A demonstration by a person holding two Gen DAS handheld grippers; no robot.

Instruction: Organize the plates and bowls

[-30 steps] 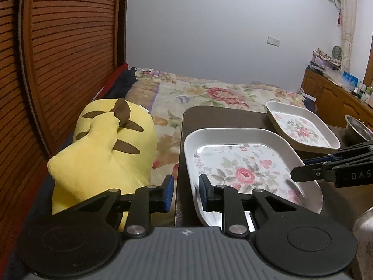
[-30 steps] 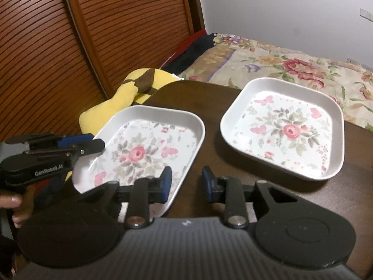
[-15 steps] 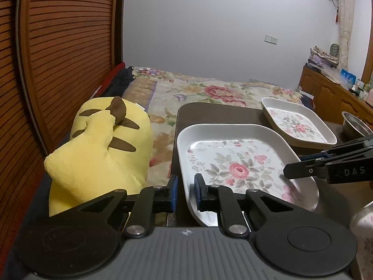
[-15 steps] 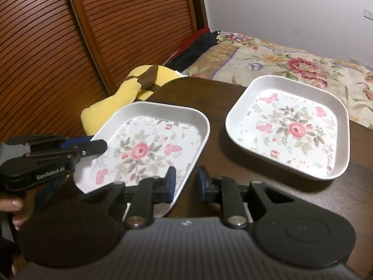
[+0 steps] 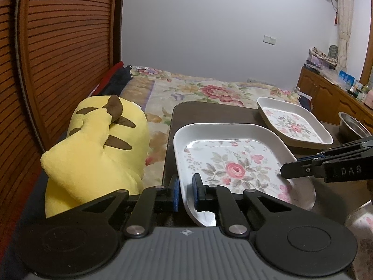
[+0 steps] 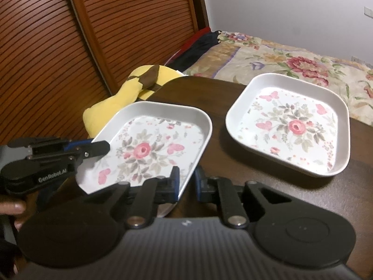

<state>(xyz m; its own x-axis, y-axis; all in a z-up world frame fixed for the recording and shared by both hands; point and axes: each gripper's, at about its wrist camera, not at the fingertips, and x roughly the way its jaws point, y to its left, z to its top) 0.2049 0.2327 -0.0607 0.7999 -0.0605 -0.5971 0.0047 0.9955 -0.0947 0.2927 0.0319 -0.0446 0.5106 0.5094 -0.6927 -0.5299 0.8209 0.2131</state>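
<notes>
On tabletop [image 6: 221,98]: near plate [image 6: 153,149], rim clenched by left tongs [image 5: 185,192] and right tongs [image 6: 186,183]; uneven lift risks slipping, knocking far plate [image 6: 291,126].

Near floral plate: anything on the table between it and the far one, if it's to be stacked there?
Nothing visible. Both grippers, left and right, grip the near plate; only bare tabletop separates it from the far plate.

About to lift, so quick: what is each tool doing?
Left tool: closed on the near floral plate rim.
Right tool: closed on the same plate's opposite rim.
</notes>
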